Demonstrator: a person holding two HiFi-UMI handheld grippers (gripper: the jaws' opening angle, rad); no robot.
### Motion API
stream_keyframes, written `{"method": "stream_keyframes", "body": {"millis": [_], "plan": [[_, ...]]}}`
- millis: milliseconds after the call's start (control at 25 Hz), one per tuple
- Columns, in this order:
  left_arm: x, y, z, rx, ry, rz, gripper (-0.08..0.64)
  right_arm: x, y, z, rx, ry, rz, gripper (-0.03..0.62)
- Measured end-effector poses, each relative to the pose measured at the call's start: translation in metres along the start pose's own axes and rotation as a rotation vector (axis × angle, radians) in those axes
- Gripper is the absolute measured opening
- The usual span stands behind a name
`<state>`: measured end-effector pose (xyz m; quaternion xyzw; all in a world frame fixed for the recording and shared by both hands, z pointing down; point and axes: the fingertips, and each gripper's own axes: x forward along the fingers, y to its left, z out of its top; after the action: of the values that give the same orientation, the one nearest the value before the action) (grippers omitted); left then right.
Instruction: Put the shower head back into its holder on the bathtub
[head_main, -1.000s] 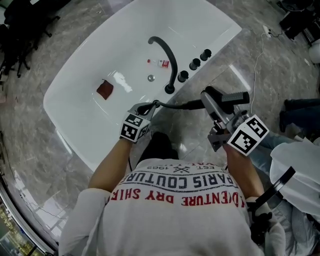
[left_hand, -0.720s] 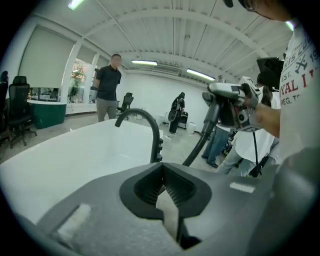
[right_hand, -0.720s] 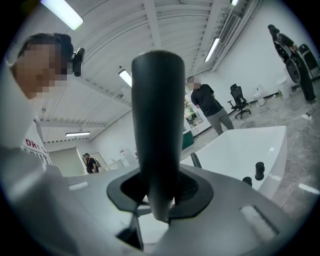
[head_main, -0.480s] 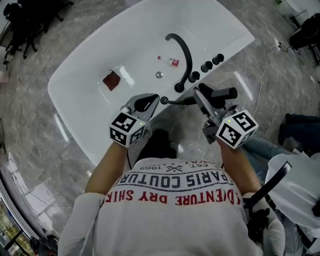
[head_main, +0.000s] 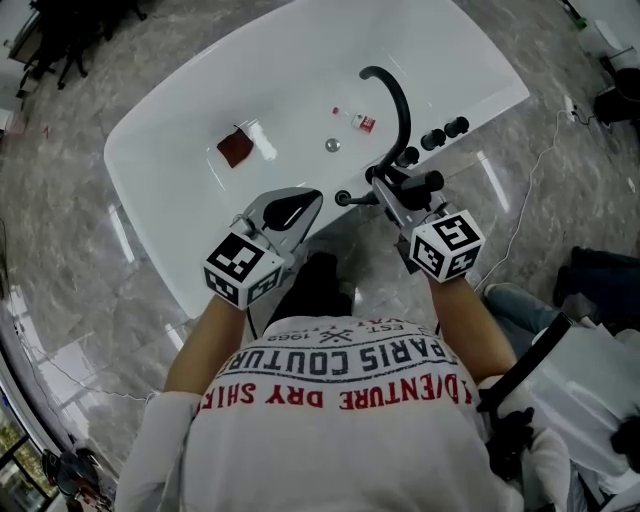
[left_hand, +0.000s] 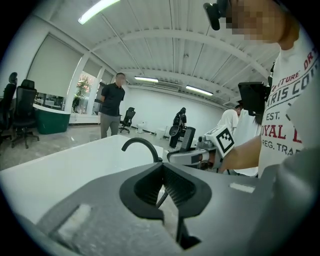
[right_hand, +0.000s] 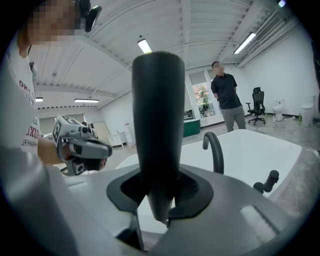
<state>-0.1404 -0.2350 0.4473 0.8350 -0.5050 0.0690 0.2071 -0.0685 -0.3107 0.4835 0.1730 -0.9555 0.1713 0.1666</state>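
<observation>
1. L gripper (head_main: 308, 200): raised off the bathtub (head_main: 175, 265) rim. Sits higher and looks larger in head view than 1 s ago; its marker cube (head_main: 240, 268) is nearer the cam.
2. R gripper (head_main: 388, 188): moved in from over the floor to the rim, lowered and rolled. Its cube (head_main: 447, 245) shows at a new tilt.
3. Shower head (head_main: 422, 183): carried w/ R gripper. Was well apart from the faucet (head_main: 397, 95) base, now just beside it, near the knobs (head_main: 445, 130).
4. Hose (head_main: 352, 198): visible run betw. grippers went from a long span to a short stub.
5. Gap betw. grippers: narrower.
</observation>
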Motion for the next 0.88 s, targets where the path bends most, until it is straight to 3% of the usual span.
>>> {"method": "stream_keyframes", "body": {"millis": [240,880], "plan": [[-0.017,0.011,0.006,-0.025,-0.032,-0.002,0.002,0.039,-0.005,-0.034,-0.009,0.075,-0.006,0.109],[-0.047,0.037,-0.011,-0.098,-0.048,0.079,0.002,0.109,-0.021,-0.124,-0.027,0.281,-0.023,0.107]]}}
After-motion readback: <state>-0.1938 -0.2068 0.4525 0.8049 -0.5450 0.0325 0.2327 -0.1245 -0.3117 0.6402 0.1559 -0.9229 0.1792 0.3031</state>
